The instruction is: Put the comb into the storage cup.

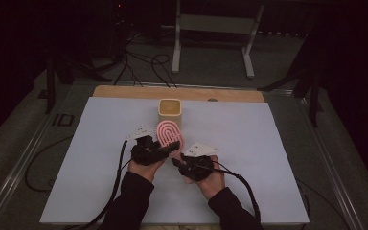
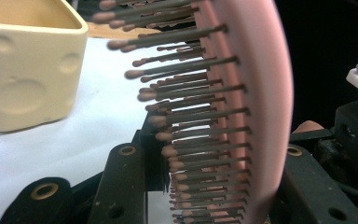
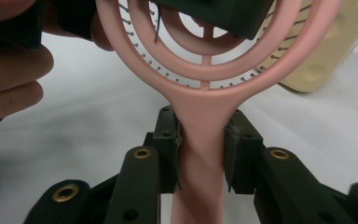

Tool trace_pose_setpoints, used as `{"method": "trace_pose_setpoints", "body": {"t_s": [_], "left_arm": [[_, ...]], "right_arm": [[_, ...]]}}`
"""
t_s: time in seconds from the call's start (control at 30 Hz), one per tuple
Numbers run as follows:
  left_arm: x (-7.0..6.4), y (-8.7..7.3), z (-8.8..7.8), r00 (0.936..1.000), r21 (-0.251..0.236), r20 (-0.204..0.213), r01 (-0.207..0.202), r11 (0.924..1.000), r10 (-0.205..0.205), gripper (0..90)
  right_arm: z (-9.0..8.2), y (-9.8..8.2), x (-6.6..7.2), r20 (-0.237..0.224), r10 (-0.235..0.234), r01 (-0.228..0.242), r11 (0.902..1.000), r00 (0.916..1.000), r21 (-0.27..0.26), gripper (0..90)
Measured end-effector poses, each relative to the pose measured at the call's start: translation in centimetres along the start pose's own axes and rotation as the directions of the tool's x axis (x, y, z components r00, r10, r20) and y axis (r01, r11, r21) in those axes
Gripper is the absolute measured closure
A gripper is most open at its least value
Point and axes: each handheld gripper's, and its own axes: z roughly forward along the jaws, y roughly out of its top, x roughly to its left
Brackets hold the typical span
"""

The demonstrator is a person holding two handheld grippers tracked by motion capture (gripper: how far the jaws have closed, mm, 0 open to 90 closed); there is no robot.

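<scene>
Both grippers are holding a pink hairbrush just in front of the cream cheese-shaped holder on the white table sheet: the right gripper is clamping its jaws on the brush handle, while the left gripper is closing its jaws across the bristled head. This is looking like a hand-over or a re-grip. Next, one gripper probably needs to be letting go while the other is carrying the brush toward the holder's open top.
</scene>
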Motion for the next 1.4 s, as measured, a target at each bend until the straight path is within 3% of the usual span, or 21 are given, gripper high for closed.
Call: {"method": "trace_pose_setpoints", "body": {"t_s": [0.33, 0.67, 1.03, 1.1, 1.17, 1.2, 1.27, 1.4], "left_arm": [[-0.2, 0.0, -0.1, 0.9998, -0.004, 0.019, -0.008, 1.0000, 0.009, 64.3], [-0.6, 0.3, -0.2, 0.9994, -0.004, 0.012, -0.034, 0.9994, 0.034, 64.7], [-0.1, 0.8, -0.9, 0.9996, -0.022, -0.017, -0.024, 0.9995, 0.024, 64.8], [0.0, 0.8, -1.0, 0.9994, -0.024, -0.022, -0.025, 0.9994, 0.025, 64.8], [0.1, 0.8, -1.1, 0.9994, -0.027, -0.024, -0.025, 0.9993, 0.024, 64.8], [0.1, 0.8, -1.1, 0.9994, -0.028, -0.025, -0.026, 0.9993, 0.025, 64.8], [0.2, 0.9, -1.2, 0.9993, -0.030, -0.028, -0.026, 0.9992, 0.026, 64.8], [0.3, 1.0, -1.4, 0.9993, -0.037, -0.031, -0.025, 0.9990, 0.023, 64.8]], "right_arm": [[0.1, 0.0, 0.0, -0.007, 0.000, 0.000, 1.0000, 1.0000, -0.003, 69.5], [0.0, 0.1, -0.1, -0.015, -0.009, 0.008, 0.9998, 0.9998, -0.021, 67.9], [-0.3, 0.3, -0.6, -0.026, -0.013, 0.013, 0.9994, 0.9996, -0.034, 44.8], [-0.3, 0.4, -0.7, -0.030, 0.013, -0.014, 0.9993, 0.9995, -0.033, 35.2], [-0.2, 0.5, -0.9, -0.065, 0.053, -0.055, 0.9981, 0.9964, -0.028, 25.2], [-0.2, 0.5, -1.0, -0.057, 0.056, -0.057, 0.9981, 0.9968, -0.023, 17.1], [-0.2, 0.4, -0.9, -0.030, 0.049, -0.050, 0.9983, 0.9984, -0.032, 9.1], [-0.6, 0.6, -0.8, -0.028, 0.032, -0.034, 0.9974, 0.9991, -0.063, 8.3]]}}
